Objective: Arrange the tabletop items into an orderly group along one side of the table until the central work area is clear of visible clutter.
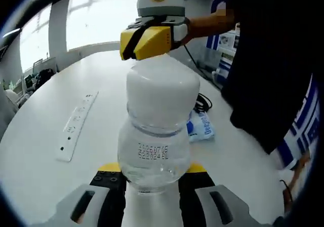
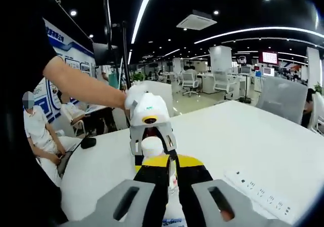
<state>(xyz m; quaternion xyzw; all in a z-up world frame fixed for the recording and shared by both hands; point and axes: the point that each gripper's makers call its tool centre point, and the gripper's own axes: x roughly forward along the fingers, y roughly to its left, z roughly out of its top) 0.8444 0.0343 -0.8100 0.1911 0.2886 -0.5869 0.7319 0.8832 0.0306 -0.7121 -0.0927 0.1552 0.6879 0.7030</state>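
The bottle [image 1: 157,120] stands at the centre of the left gripper view, clear-bodied with a white wrapped upper part. The left gripper [image 1: 152,184] has its jaws closed against the bottle's base from both sides. At 12 o'clock, the right gripper [image 1: 152,40] closes its yellow-tipped jaws on the bottle's top. On the white table [image 1: 40,130], a power strip [image 1: 77,125] lies at 9 o'clock, clear of the bottle. A blue-and-white packet [image 1: 201,126] lies just beside the bottle at 3 o'clock, with a black cable [image 1: 202,103] behind it. In the right gripper view, a black object [image 2: 88,142] rests at 9 o'clock.
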